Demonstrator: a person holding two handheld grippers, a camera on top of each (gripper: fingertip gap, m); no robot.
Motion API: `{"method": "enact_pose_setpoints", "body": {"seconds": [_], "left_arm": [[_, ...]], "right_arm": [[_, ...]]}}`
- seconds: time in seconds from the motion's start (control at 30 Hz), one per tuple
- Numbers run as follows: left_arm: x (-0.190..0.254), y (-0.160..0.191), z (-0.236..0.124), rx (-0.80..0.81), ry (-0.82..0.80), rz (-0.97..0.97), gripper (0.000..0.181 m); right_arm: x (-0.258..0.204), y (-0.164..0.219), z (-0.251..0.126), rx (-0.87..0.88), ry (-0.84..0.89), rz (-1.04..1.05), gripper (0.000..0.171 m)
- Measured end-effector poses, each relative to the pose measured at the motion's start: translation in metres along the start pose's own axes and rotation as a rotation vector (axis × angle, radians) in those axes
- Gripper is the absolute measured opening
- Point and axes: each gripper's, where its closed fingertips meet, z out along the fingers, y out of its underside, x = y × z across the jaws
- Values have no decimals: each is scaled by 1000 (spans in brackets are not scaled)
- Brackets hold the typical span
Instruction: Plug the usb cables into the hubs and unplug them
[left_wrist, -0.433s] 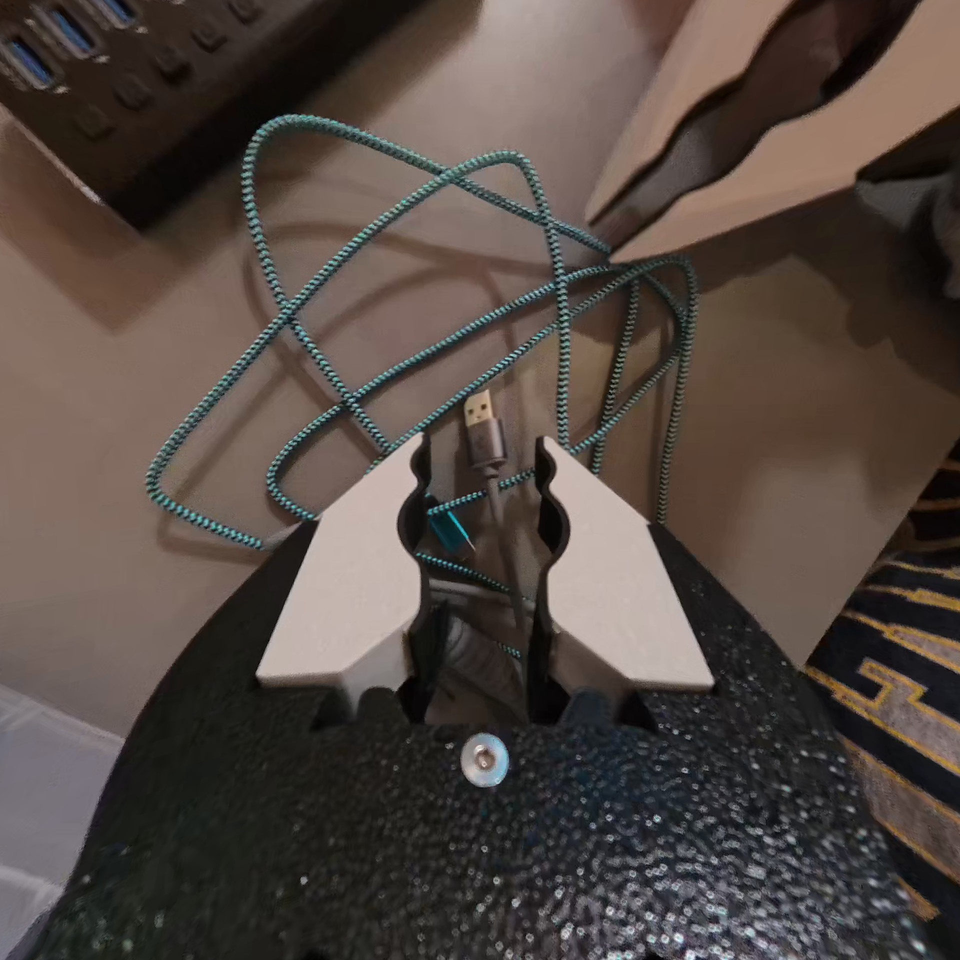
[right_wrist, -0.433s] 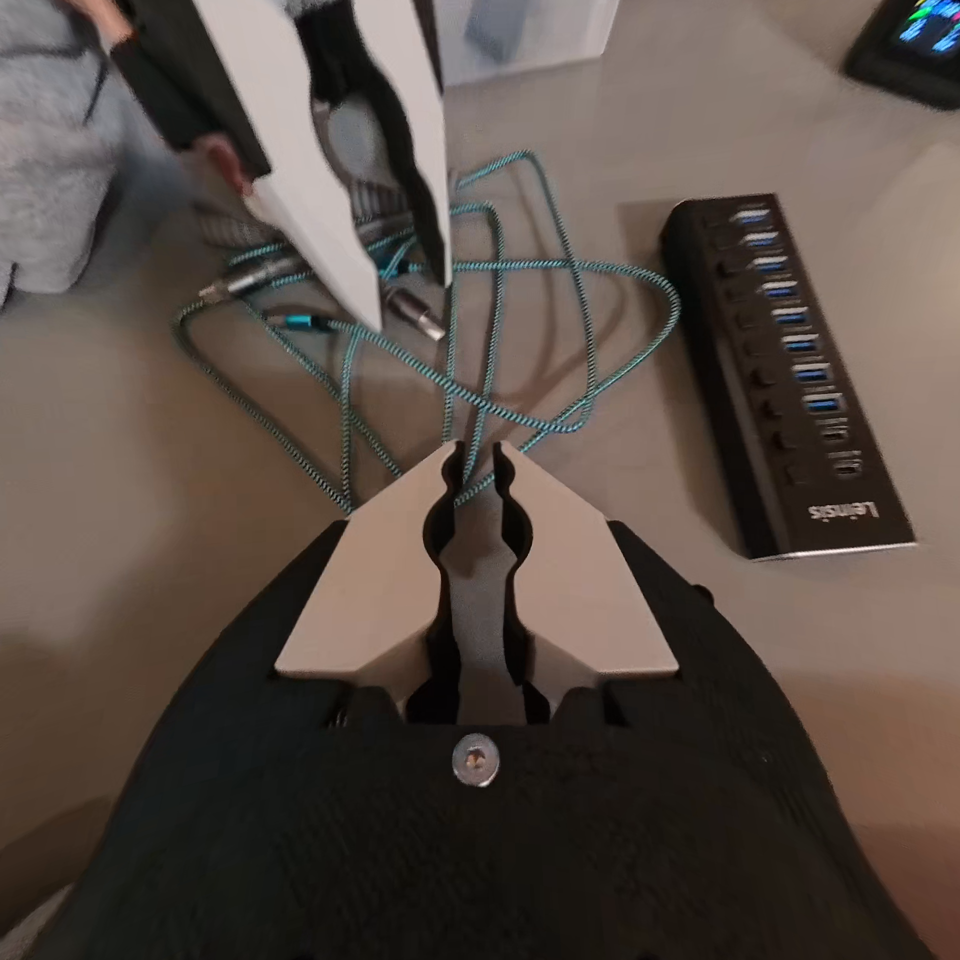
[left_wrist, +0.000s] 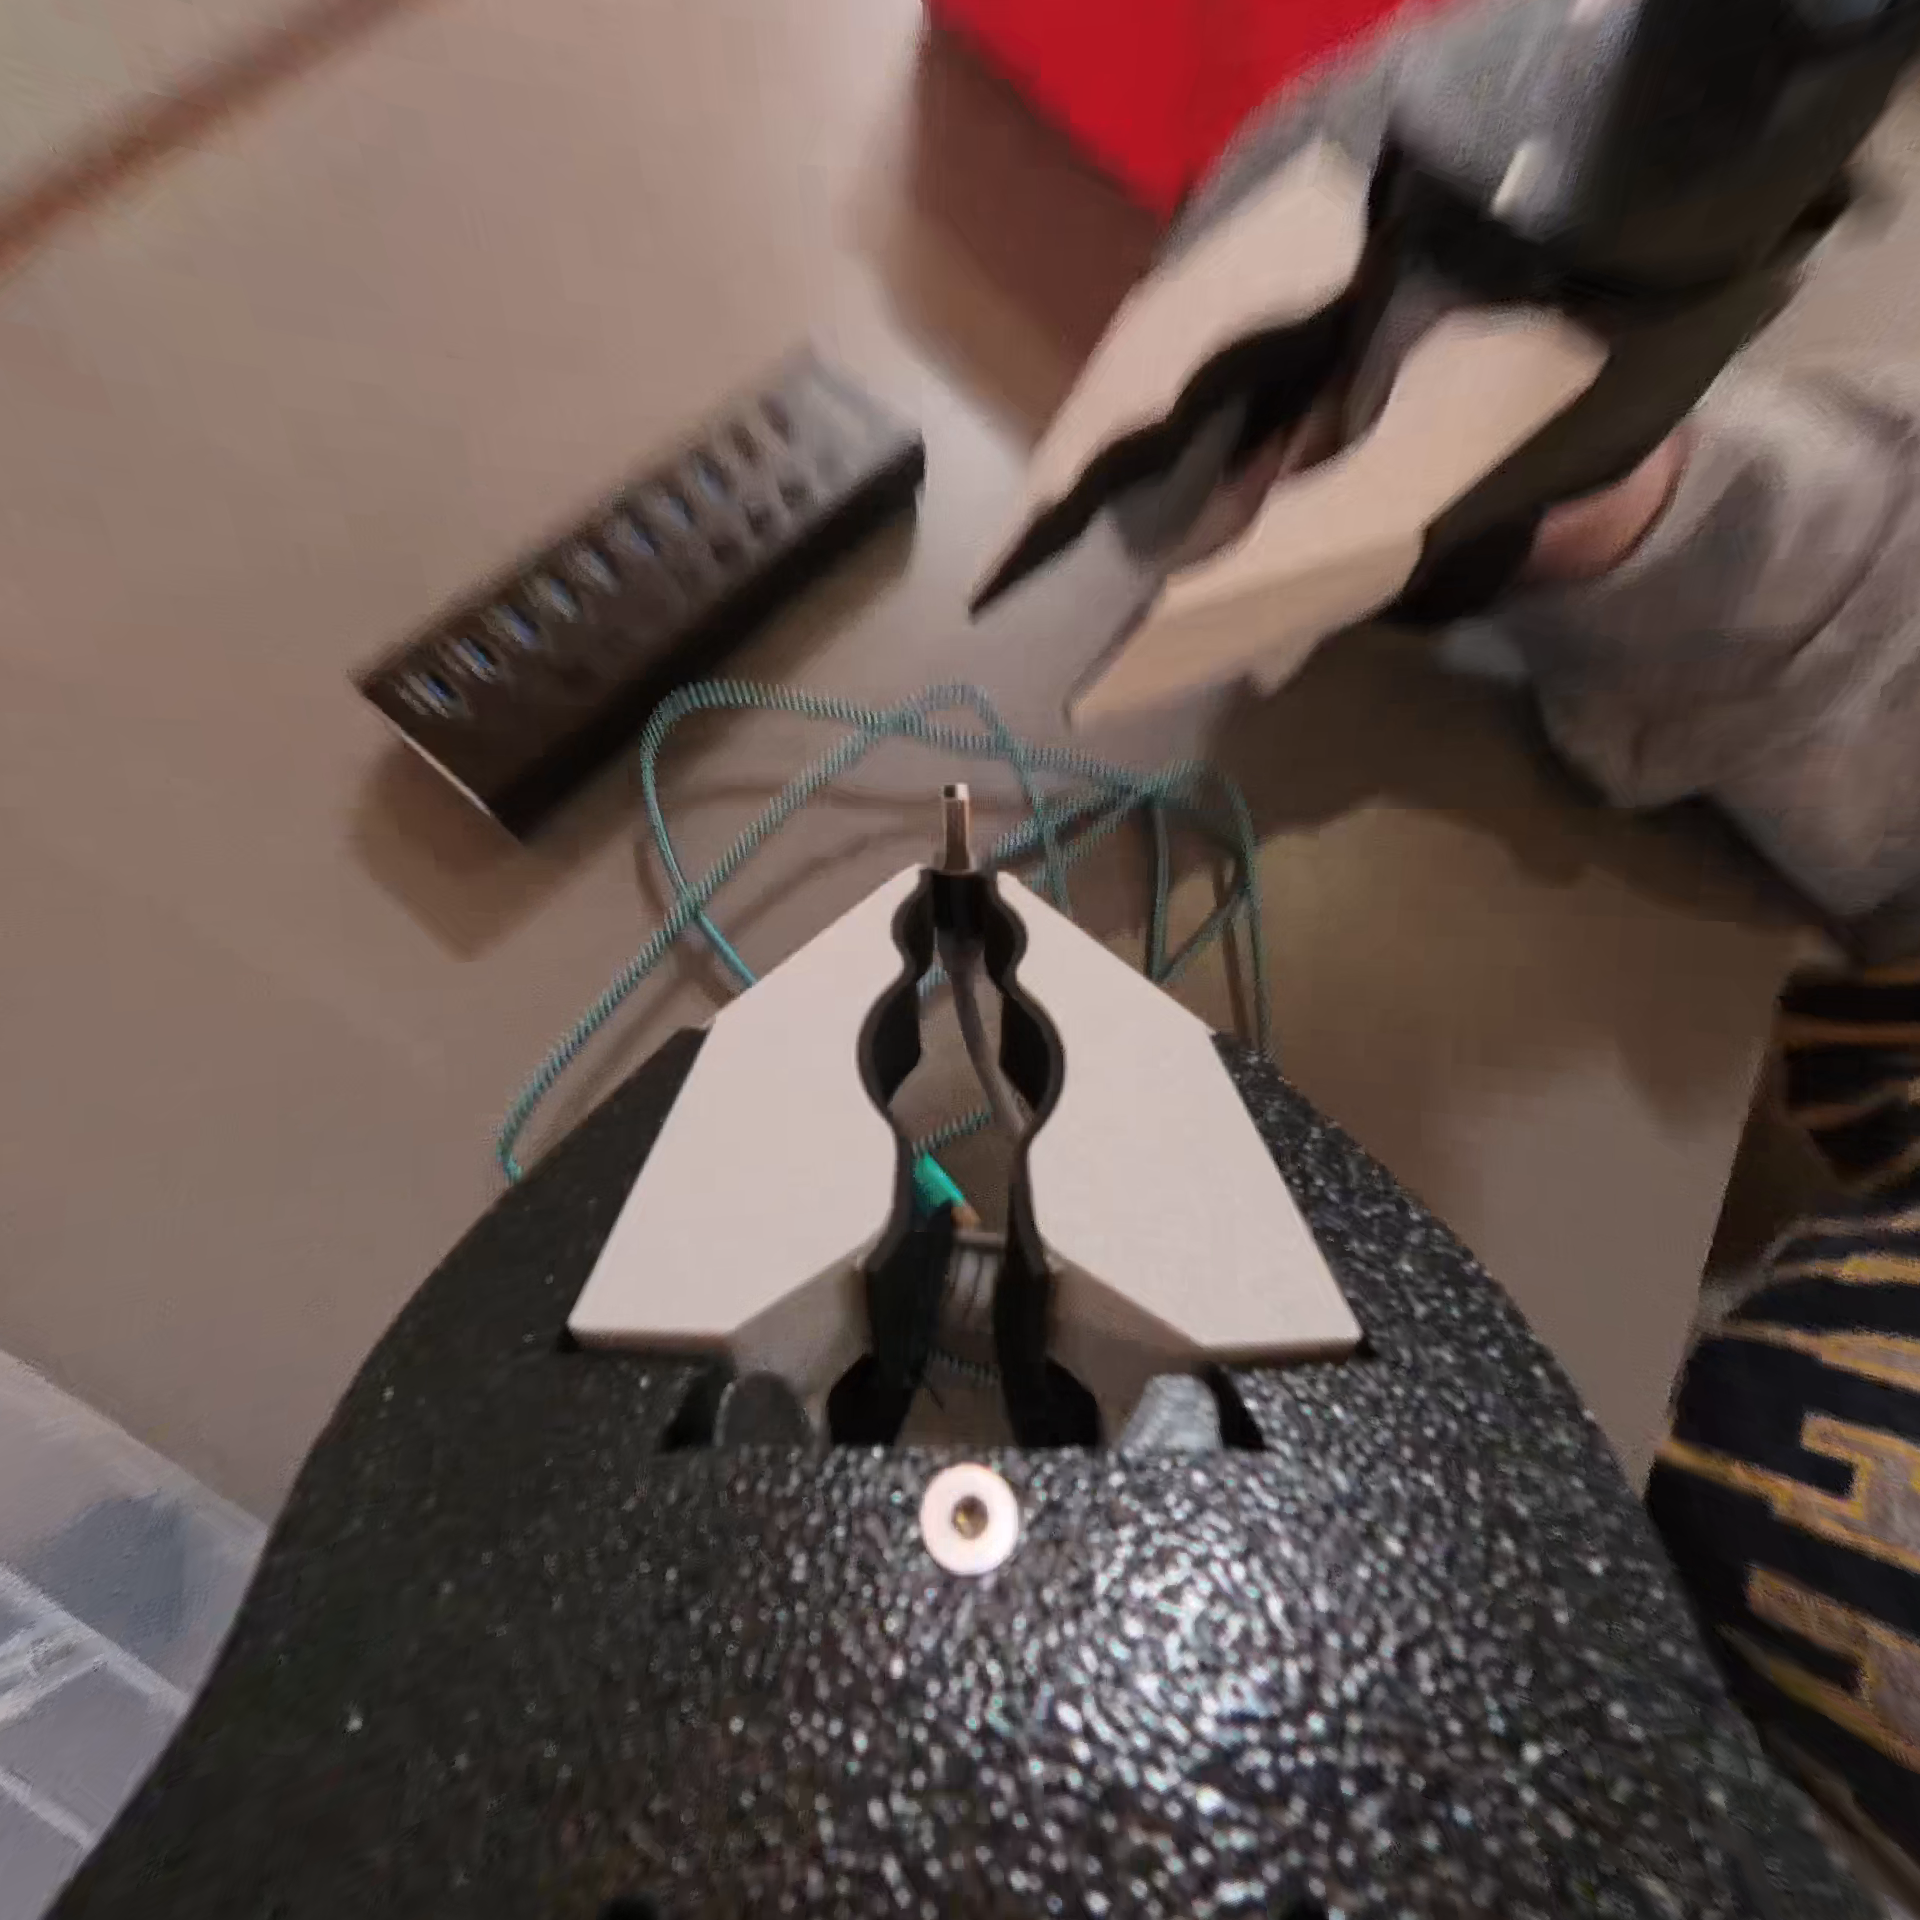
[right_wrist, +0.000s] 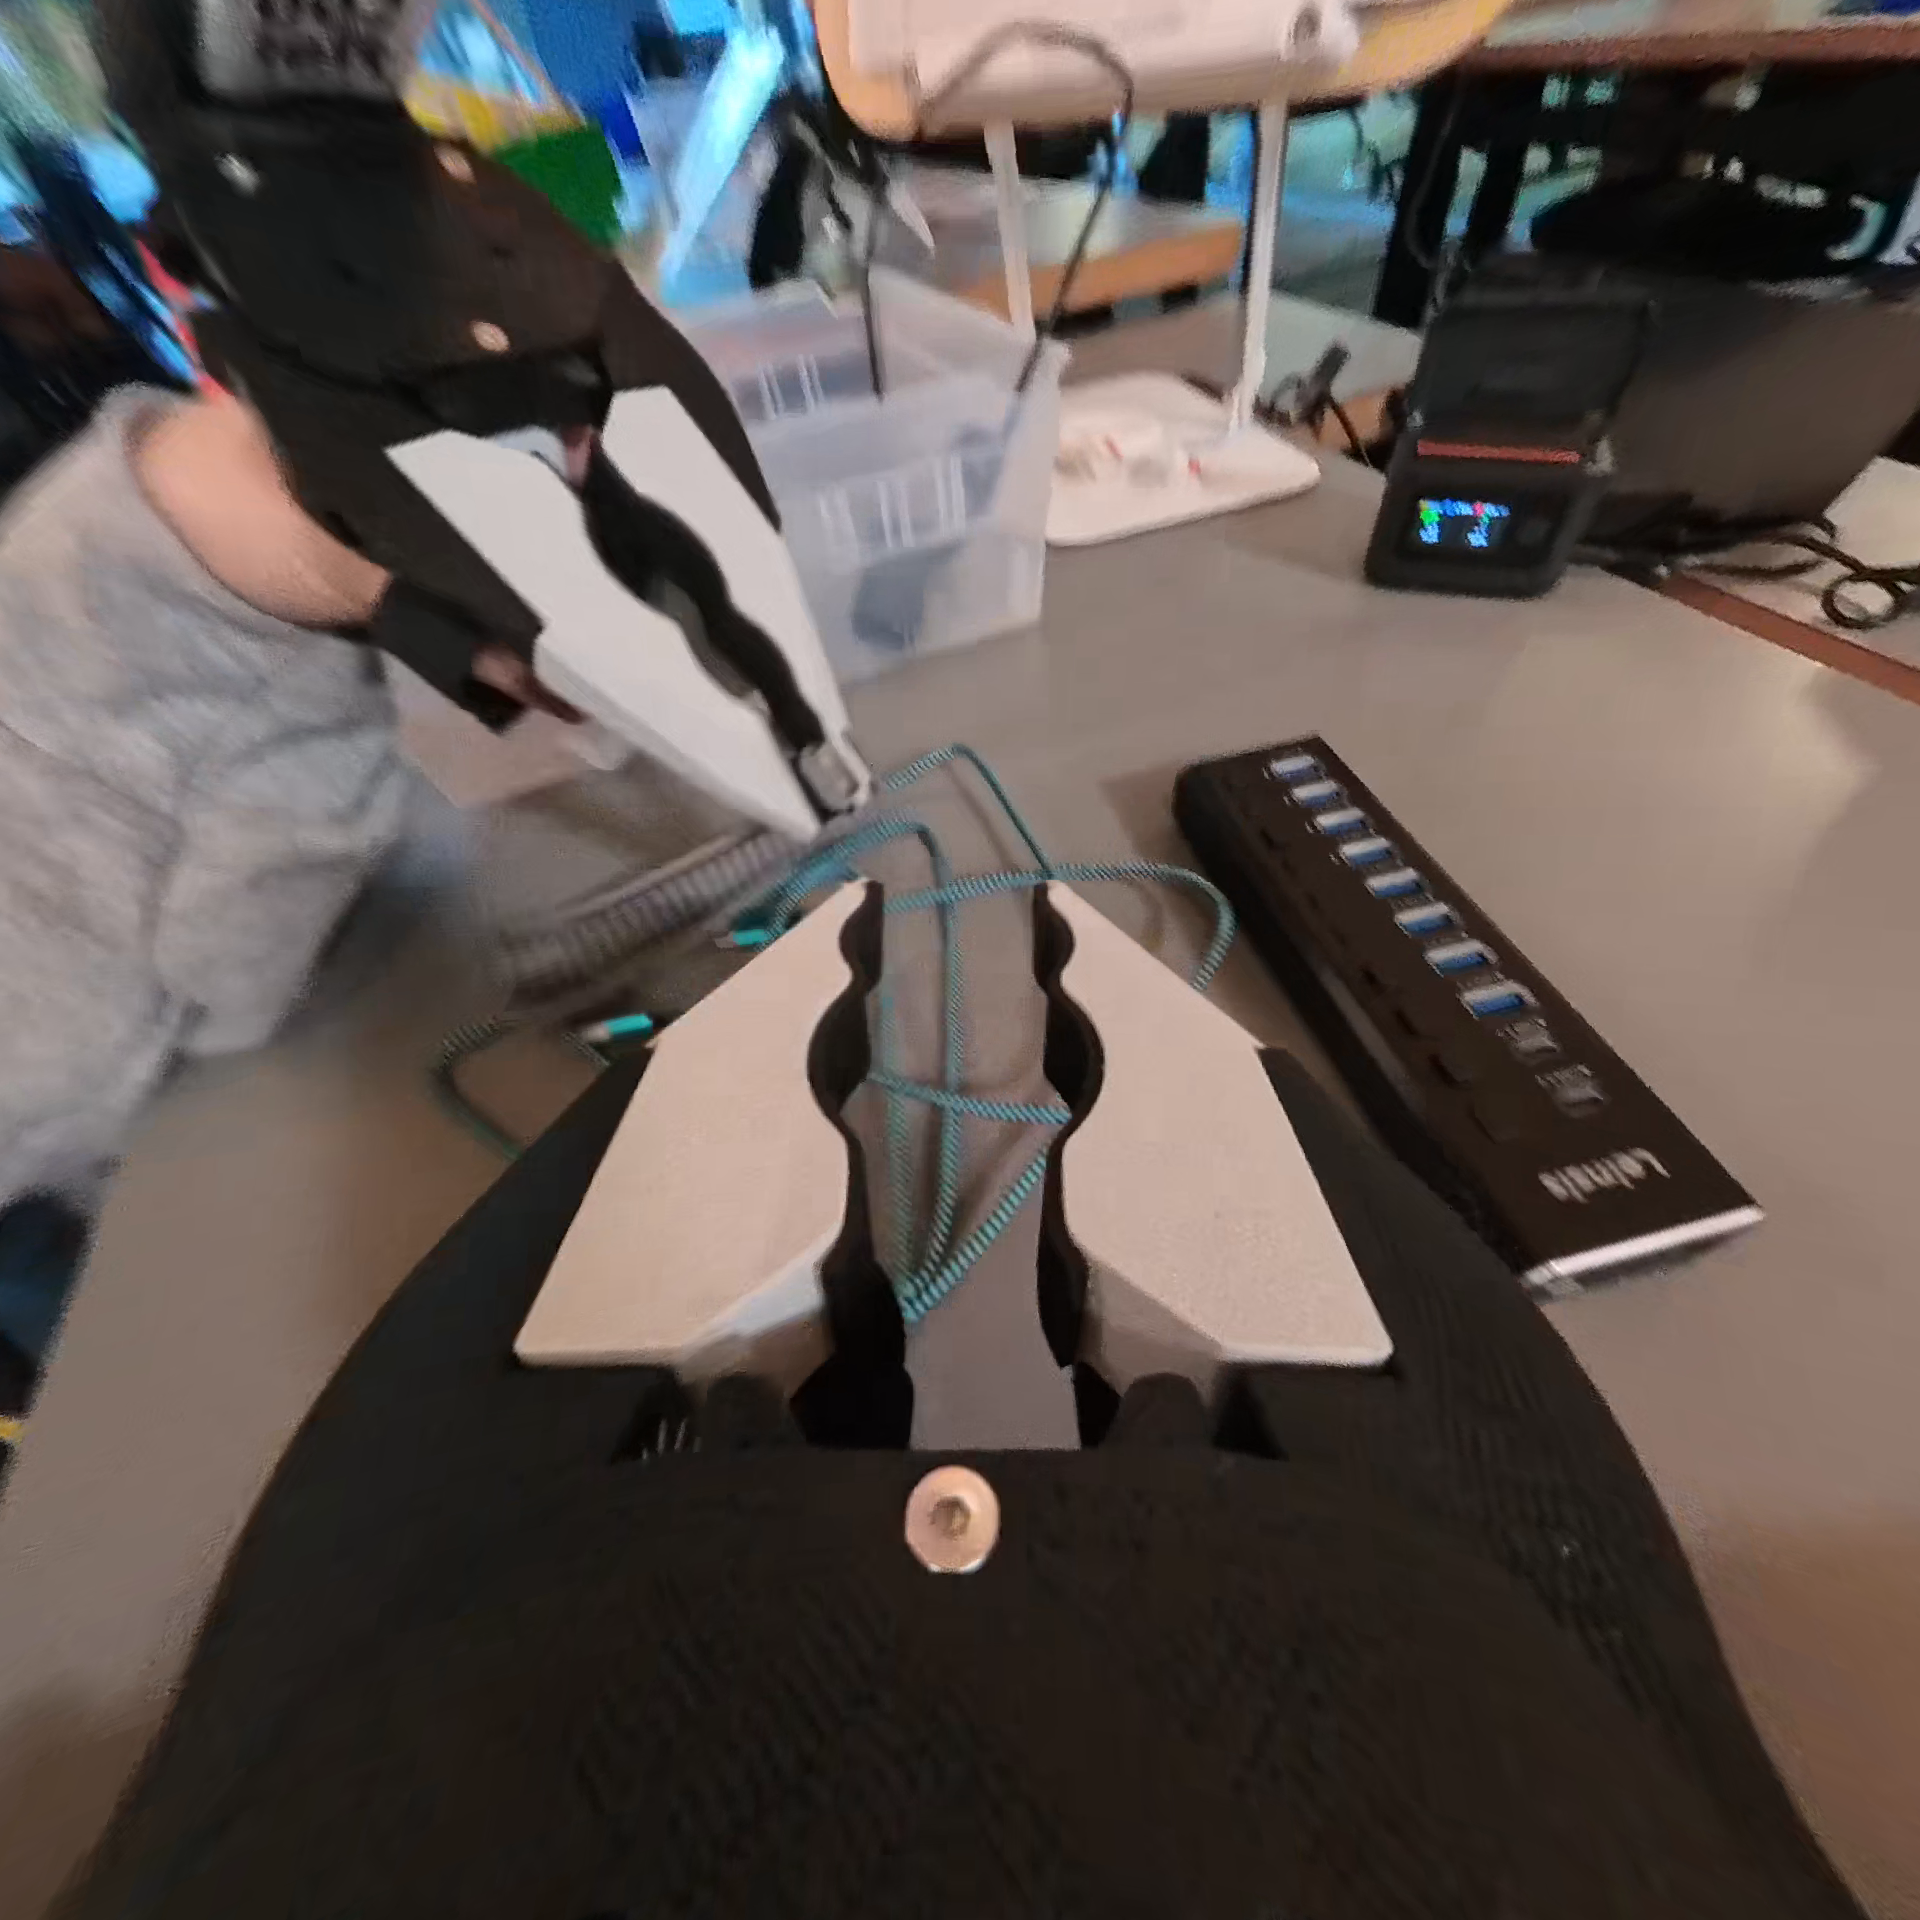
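The left gripper (left_wrist: 958, 878) pinches a grey plug (left_wrist: 954, 826) at its very tips, and the metal end sticks out past them, up off the table (left_wrist: 312, 416). The plug's dark wire runs back between the fingers. Past it, a teal cable (left_wrist: 727, 717) lies in loose loops on the table. A long black hub (left_wrist: 644, 613) lies farther off to the left, with a row of blue ports on top. The right gripper (right_wrist: 956, 894) hovers low over the teal cable with its fingers set wide apart, and they hold nothing. In the right wrist view, the hub sits to the right of the cable, close by. A clear plastic box (right_wrist: 935, 457) stands far back on the table.
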Motion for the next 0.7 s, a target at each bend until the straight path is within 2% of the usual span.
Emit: {"method": "enact_pose_setpoints", "body": {"seconds": [0.07,0.13,0.2,0.3,0.37,0.43,0.47,0.63,0.7], "left_arm": [[13,-40,-22,268,108,-9,8],[41,-73,-53,526,317,13,6],[55,-87,-69,662,435,26,6],[64,-94,-67,731,512,25,6],[71,-95,-62,741,545,41,6],[77,-92,-57,725,574,64,6],[79,-93,-59,739,582,72,6],[68,-93,-58,777,485,124,11],[59,-89,-51,746,369,198,28]], "right_arm": [[-11,-13,-1,82,-75,54,38],[-27,-28,-2,172,-187,127,46],[-49,-45,-5,270,-345,221,48],[-75,-57,-6,334,-512,292,48],[-84,-55,-4,318,-531,255,43],[-84,-53,-4,309,-484,194,23],[-82,-53,-5,308,-454,154,5],[-67,-45,-11,184,-314,-9,1],[-54,-43,-14,131,-216,-92,1]]}}
